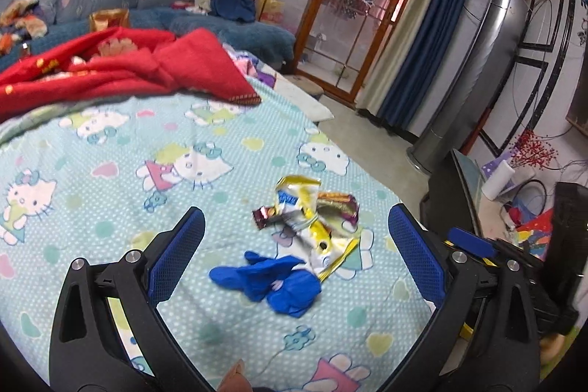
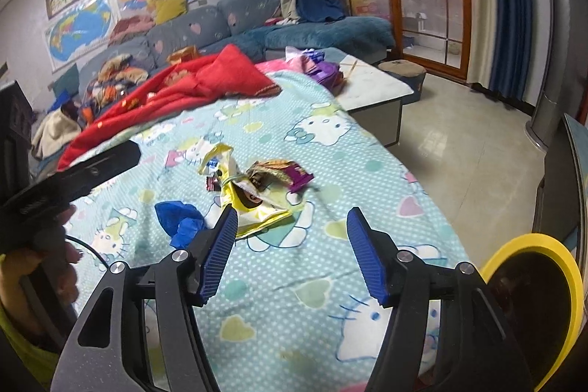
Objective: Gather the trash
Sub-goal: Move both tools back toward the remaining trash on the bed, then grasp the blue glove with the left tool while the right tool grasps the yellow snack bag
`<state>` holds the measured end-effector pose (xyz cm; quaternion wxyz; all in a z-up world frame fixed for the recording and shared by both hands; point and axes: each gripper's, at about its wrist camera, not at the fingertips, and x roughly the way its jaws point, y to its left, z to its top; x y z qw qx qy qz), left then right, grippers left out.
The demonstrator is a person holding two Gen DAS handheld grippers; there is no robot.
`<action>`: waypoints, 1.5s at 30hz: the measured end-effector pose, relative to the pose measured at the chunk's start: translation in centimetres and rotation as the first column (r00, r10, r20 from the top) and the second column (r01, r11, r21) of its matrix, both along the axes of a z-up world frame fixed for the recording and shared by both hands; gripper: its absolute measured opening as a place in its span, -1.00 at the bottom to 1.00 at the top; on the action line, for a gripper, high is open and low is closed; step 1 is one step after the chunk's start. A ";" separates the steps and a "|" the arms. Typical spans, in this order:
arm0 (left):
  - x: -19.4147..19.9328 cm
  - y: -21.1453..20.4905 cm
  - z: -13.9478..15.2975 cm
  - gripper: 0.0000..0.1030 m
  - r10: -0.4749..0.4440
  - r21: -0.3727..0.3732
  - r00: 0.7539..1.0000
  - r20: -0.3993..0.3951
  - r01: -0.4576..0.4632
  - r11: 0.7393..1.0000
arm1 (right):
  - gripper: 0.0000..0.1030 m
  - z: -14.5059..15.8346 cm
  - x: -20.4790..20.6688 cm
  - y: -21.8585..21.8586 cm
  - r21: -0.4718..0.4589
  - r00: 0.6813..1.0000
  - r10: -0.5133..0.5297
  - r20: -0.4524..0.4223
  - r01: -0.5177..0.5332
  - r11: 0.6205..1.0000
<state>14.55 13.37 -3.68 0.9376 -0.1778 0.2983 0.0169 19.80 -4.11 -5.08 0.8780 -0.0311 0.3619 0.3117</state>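
A bed covered by a pale blue cartoon-cat blanket [image 1: 110,149] holds a small heap of crumpled snack wrappers [image 1: 308,208] beside a blue glove [image 1: 272,281]. Above them the left gripper [image 1: 294,259] and right gripper [image 2: 290,245] hover, jaws spread wide, gripping nothing.

Soft daylight enters through the glass doors [image 1: 341,6]; shadows are faint, both views slightly motion-blurred, with strong fisheye bending and black vignetted corners
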 end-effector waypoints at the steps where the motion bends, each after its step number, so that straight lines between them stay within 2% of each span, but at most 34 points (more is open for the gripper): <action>1: 0.0 0.4 -0.3 0.78 -0.004 -0.009 1.000 -0.008 0.004 1.000 | 0.16 -0.3 0.1 0.4 -0.009 1.000 0.010 -0.003 -0.010 1.000; 3: -0.1 1.2 -0.8 0.77 -0.007 -0.020 1.000 -0.026 0.006 1.000 | 0.18 -0.9 0.4 1.4 -0.019 0.999 0.042 -0.010 -0.042 0.999; 9: 0.1 2.9 -2.8 0.48 -0.041 -0.111 0.996 -0.080 0.032 0.993 | 0.26 -2.7 1.7 4.7 -0.064 0.992 0.118 -0.038 -0.120 0.991; 14: 0.4 3.6 -4.5 0.36 -0.081 -0.187 0.991 -0.109 0.060 0.980 | 0.28 -3.7 2.9 6.9 -0.090 0.984 0.169 -0.051 -0.173 0.981; 16: 0.7 4.1 -5.3 0.27 -0.091 -0.209 0.988 -0.122 0.065 0.976 | 0.28 -4.2 3.5 7.4 -0.104 0.983 0.174 -0.063 -0.180 0.978; 26: 1.8 4.0 -7.2 0.12 -0.145 -0.268 0.977 -0.155 0.100 0.958 | 0.28 -7.1 5.7 9.0 -0.129 0.973 0.173 -0.154 -0.194 0.973; 29: 1.8 3.7 -7.5 0.04 -0.154 -0.270 0.975 -0.161 0.107 0.957 | 0.18 -7.2 5.4 8.9 -0.128 0.975 0.178 -0.135 -0.195 0.972; 34: 1.8 3.1 -7.8 -0.35 -0.171 -0.266 0.969 -0.176 0.120 0.957 | 0.05 -7.1 4.7 8.3 -0.114 0.976 0.181 -0.125 -0.195 0.974; 37: 1.8 2.8 -7.9 -0.56 -0.183 -0.261 0.967 -0.176 0.134 0.956 | -0.13 -6.9 4.0 7.8 -0.103 0.976 0.183 -0.115 -0.195 0.975; 42: 1.9 2.4 -7.9 -0.77 -0.191 -0.256 0.966 -0.172 0.143 0.956 | -0.32 -6.4 3.1 6.5 -0.062 0.981 0.157 -0.115 -0.165 0.984; 45: 1.7 2.0 -7.5 -0.88 -0.198 -0.244 0.968 -0.157 0.156 0.957 | -0.36 -5.9 2.5 5.6 -0.040 0.983 0.146 -0.114 -0.151 0.988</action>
